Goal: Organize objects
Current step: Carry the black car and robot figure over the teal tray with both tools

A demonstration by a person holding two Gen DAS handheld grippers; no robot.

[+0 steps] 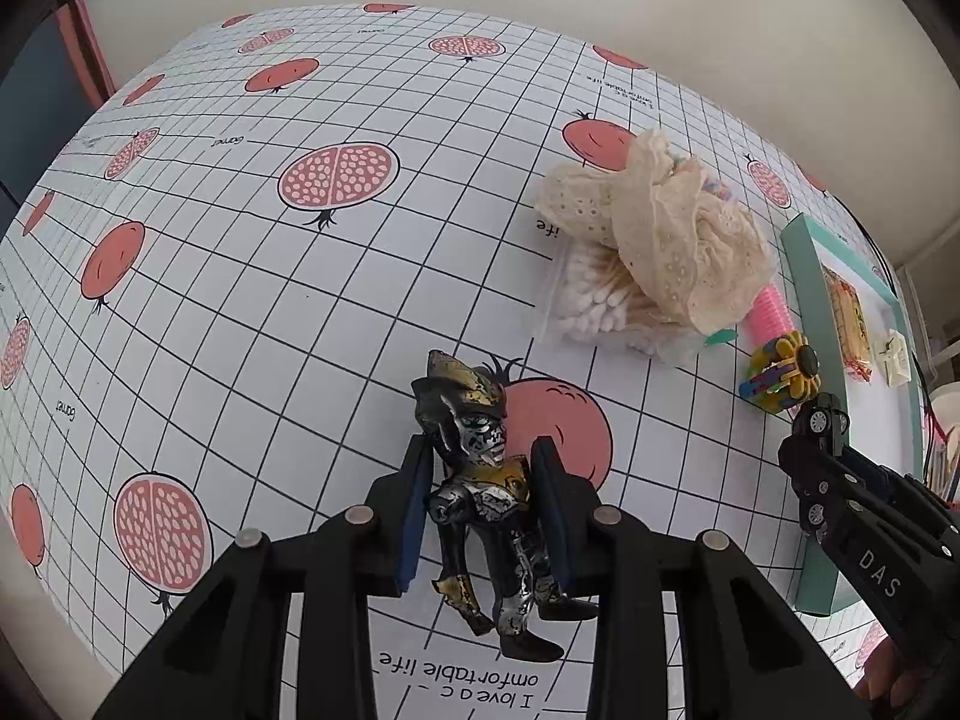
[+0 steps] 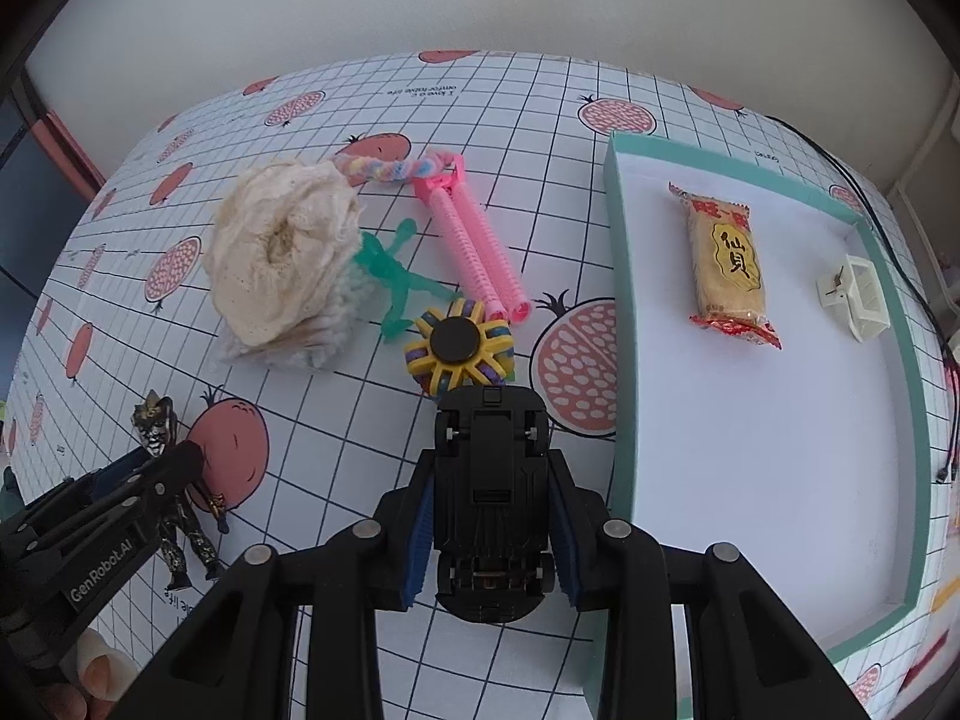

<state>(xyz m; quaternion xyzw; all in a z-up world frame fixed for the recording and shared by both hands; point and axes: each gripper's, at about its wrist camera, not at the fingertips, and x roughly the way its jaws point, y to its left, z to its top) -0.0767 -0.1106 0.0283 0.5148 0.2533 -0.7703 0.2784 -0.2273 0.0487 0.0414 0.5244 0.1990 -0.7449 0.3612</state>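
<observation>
A black, silver and gold toy figure lies between the blue pads of my left gripper, which is shut on its torso, low over the gridded tablecloth. My right gripper is shut on a black toy car, underside up, just left of the teal tray. In the left wrist view the car shows at the right gripper's tip. In the right wrist view the figure is partly hidden behind the left gripper.
Inside the tray lie a snack packet and a small white clip. A yellow spinner, pink tubes, a green stretchy figure, a lace cloth and a cotton-swab bag crowd the table's middle.
</observation>
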